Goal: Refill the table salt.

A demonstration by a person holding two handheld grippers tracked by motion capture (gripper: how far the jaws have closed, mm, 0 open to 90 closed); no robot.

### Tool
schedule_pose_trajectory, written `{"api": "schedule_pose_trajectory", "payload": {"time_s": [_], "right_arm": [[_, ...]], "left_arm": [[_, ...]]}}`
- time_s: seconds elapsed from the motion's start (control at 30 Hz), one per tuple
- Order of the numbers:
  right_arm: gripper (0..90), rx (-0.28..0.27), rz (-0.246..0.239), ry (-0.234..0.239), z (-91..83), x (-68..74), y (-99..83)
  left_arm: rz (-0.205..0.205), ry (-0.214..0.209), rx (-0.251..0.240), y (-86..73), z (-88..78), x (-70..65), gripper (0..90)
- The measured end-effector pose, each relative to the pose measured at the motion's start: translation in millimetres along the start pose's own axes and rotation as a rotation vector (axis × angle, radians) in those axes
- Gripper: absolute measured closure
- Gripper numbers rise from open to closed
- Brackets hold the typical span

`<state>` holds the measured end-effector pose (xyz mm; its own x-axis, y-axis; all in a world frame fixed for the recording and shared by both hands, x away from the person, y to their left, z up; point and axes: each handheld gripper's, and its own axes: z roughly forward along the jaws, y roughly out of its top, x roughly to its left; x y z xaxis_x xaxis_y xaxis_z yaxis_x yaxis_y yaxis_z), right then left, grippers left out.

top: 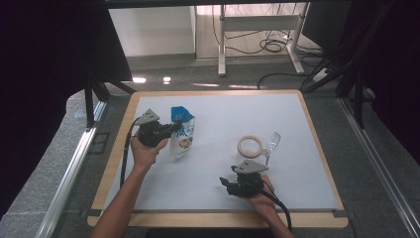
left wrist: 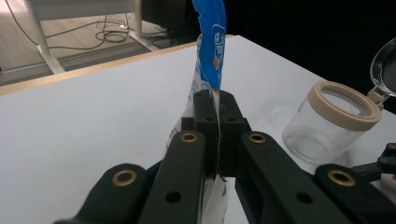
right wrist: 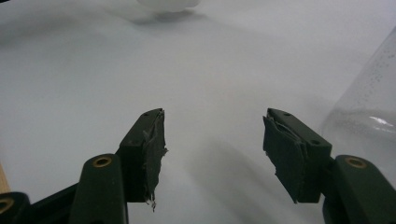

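A blue and white snack pouch [top: 182, 133] stands upright on the white table mat [top: 297, 173], left of centre. My left gripper [top: 171, 130] is shut on the pouch's edge; the left gripper view shows the thin pouch [left wrist: 211, 46] pinched between the closed jaws of the left gripper [left wrist: 218, 100]. A clear glass jar [top: 251, 148] with a beige rim stands right of centre, its clear lid [top: 272, 142] hinged open beside it. My right gripper [top: 227, 182] rests low near the front, open, with nothing between the jaws of the right gripper [right wrist: 212, 140]. The jar's glass wall [right wrist: 369, 116] curves at its right.
The mat lies on a wooden-edged table [top: 218, 219]. Beyond the far edge stand a white desk frame [top: 257, 34] and loose cables [top: 270, 45] on the floor. Dark curtains flank both sides. The jar [left wrist: 329, 122] stands to the right of the left gripper's jaws.
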<state>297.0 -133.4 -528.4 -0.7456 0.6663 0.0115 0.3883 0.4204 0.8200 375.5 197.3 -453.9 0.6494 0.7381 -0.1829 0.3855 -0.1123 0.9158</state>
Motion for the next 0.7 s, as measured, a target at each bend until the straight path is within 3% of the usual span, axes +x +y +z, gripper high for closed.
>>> {"api": "schedule_pose_trajectory", "payload": {"time_s": [0.7], "right_arm": [[38.1, -0.009, 0.01, 0.017, 10.0, 7.9, 6.2]], "left_arm": [[0.007, -0.037, -0.001, 2.9, 2.2, -12.4, 89.9]]}}
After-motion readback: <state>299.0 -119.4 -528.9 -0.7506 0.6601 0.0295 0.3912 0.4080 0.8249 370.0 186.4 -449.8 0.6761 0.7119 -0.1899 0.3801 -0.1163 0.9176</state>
